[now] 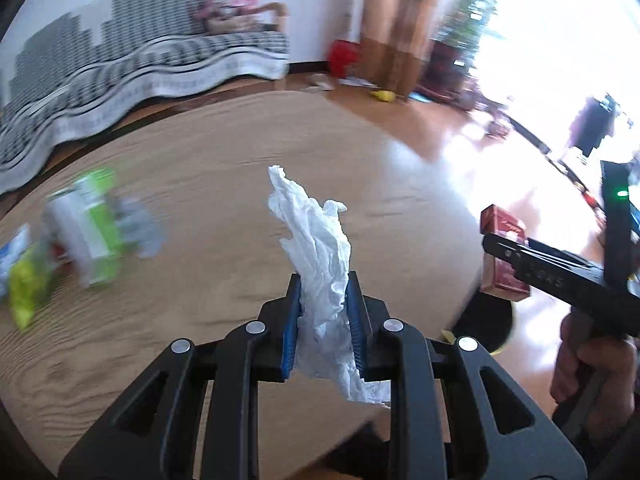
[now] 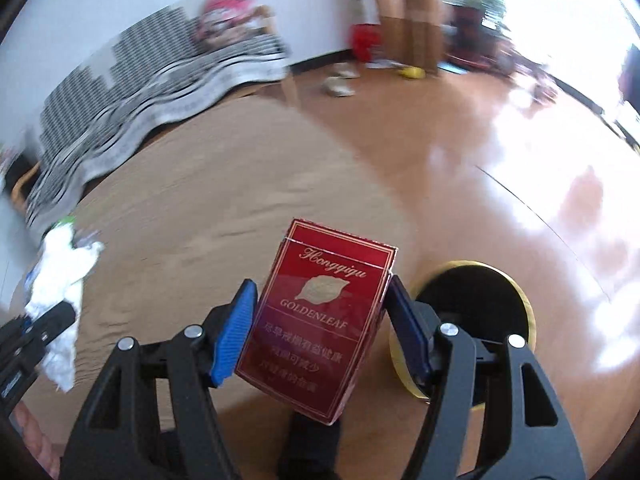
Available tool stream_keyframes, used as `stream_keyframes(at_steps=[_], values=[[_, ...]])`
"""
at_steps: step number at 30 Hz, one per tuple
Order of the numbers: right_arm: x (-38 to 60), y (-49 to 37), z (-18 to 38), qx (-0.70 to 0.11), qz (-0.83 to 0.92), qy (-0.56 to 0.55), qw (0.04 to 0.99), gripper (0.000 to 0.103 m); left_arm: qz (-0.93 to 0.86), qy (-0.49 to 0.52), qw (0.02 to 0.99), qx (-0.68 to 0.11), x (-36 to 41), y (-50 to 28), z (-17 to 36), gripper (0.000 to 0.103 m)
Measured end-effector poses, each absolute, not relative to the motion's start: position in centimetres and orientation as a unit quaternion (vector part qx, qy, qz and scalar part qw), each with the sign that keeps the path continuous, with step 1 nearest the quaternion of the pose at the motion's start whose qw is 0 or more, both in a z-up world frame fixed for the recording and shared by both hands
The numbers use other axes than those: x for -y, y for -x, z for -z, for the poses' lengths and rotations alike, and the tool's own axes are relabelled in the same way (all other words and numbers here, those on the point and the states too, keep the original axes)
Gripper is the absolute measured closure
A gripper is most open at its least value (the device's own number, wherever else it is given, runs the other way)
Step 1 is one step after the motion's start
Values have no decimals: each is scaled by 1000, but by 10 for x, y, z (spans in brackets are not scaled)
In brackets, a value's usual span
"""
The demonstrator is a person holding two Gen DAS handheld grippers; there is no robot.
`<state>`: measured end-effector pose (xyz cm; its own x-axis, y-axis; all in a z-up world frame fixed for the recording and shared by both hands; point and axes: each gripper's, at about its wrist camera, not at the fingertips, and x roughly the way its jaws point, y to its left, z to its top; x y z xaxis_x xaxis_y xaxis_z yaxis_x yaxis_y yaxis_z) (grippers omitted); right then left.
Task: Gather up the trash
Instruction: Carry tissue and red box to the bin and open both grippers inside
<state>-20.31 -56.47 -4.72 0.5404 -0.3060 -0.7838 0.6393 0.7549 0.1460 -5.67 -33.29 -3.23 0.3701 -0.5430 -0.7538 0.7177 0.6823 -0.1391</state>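
**White tissue in left gripper, red pack in right**

Left wrist view:
- Left gripper point(image 1: 323, 320): jaws nearly closed, blue pads point(image 1: 291, 332) clamped on a crumpled white tissue point(image 1: 320, 256). Tissue stands up well past the fingertips, creased and ragged at the top; a tail hangs below the pads.
- Below it: tan wood-grain table point(image 1: 208, 184), round-looking edge.
- Far left on the table, blurred: a green-and-white carton point(image 1: 94, 236), a yellow-green wrapper point(image 1: 26, 292), and something grey just beside the carton; can't tell what.
- Right edge: right gripper point(image 1: 505, 256) seen side-on, gripping the red pack point(image 1: 503, 222); a hand point(image 1: 588, 364) on its handle.
- Room: sofa point(image 1: 132, 64) under a black-and-white patterned cover, white wall, glossy wood floor point(image 1: 420, 128) with heavy glare, red container point(image 1: 343, 56) by a brown curtain point(image 1: 400, 20), plant point(image 1: 468, 16) near the bright window.

Right wrist view:
- Right gripper point(image 2: 320, 328): jaws wide, pads pressed on both sides of the red pack point(image 2: 320, 320). Pack is a cigarette box, gold border, gold leaf emblem, "GOLDENLEAF" print, tilted a bit to the right, held over the table edge.
- Just right of the pack, lower down: a round black bin point(image 2: 472, 300) with a yellow rim, on the floor.
- Left edge: left gripper point(image 2: 56, 312) with the tissue point(image 2: 60, 276) in it.
- Same table point(image 2: 200, 208), sofa point(image 2: 132, 80), shiny floor point(image 2: 480, 140); scraps on the floor point(image 2: 338, 86) near the wall, blurred.
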Motion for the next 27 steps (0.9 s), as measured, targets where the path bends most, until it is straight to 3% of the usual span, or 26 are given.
stream_keyframes(at_steps=[13, 27], values=[[686, 338, 135, -424, 377, -311, 762, 38, 530, -167, 723, -411, 484, 161, 84, 81], [700, 339, 149, -430, 361, -331, 759, 38, 529, -187, 706, -431, 530, 161, 116, 81]])
